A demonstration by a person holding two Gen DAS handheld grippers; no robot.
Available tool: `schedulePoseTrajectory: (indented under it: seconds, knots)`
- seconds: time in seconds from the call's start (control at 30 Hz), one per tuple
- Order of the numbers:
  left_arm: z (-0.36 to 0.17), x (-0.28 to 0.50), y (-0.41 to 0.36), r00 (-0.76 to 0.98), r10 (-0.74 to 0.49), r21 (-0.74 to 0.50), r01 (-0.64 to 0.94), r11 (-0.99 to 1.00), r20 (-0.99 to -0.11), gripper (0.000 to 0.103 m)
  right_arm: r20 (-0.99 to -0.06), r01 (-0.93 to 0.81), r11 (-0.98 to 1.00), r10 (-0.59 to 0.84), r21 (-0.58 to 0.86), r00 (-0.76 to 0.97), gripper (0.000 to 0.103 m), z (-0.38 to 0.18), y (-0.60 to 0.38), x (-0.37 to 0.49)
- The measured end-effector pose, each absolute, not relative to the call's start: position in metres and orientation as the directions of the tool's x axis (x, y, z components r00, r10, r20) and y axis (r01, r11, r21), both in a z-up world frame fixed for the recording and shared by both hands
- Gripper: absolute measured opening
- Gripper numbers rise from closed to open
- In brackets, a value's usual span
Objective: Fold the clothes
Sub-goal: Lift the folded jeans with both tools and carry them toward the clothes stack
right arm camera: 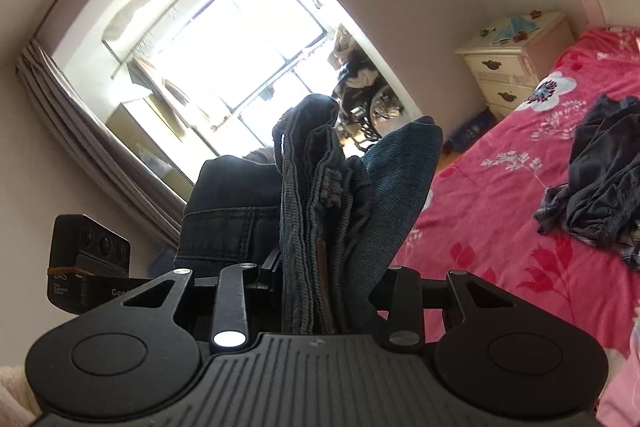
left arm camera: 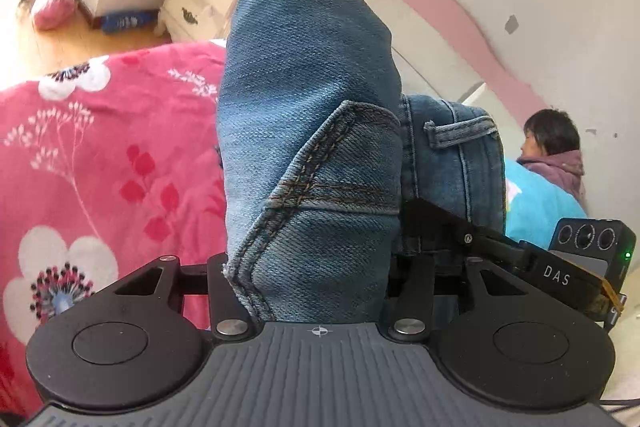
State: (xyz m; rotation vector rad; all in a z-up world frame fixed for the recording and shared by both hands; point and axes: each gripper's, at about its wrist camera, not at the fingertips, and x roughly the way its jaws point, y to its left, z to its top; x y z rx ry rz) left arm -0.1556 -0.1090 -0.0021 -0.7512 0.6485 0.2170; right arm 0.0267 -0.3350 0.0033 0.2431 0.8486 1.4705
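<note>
Jeans (left arm camera: 308,131) bunched, lifted clear above pink floral bedspread (left arm camera: 100,155); left gripper (left arm camera: 312,267) part-closed, clamping denim fold; right gripper (right arm camera: 320,279) part-closed on thick gathered waistband; dark garment (right arm camera: 600,171) lies apart on bedspread.

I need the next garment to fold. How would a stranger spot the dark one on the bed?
Start at the pink floral bedspread. Toward its right side lies a crumpled dark garment, loose and alone. Unlike the blue jeans, no claw holds it.

The left gripper (left arm camera: 316,267) jaws clamp bunched blue jeans (left arm camera: 308,115) above the red floral bedspread (left arm camera: 112,155).
</note>
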Motion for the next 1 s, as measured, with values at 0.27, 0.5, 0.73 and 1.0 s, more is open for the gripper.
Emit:
schedulePoseTrajectory:
  seconds: [0.27, 0.5, 0.73, 1.0]
  knots:
    - [0.01, -0.238, -0.06, 0.855, -0.093, -0.646, -0.309, 0.698, -0.51, 0.047, -0.401, -0.828, 0.177, 0.914, 0.532, -0.062, 0.041, 0.05, -0.282, -0.074]
    - [0.009, -0.366, 0.006, 0.882, 0.083, -0.673, -0.413, 0.614, -0.464, 0.047, -0.417, -0.851, 0.065, 0.889, 0.521, -0.188, 0.041, 0.071, -0.175, -0.174]
    - [-0.009, -0.511, 0.035, 0.798, 0.363, -0.662, -0.603, 0.445, -0.481, 0.047, -0.418, -0.809, -0.171, 0.786, 0.562, -0.456, 0.041, 0.059, -0.065, -0.286]
    - [-0.076, -0.634, 0.071, 0.649, 0.565, -0.671, -0.71, 0.212, -0.509, 0.047, -0.459, -0.746, -0.301, 0.635, 0.594, -0.621, 0.041, -0.004, 0.043, -0.414]
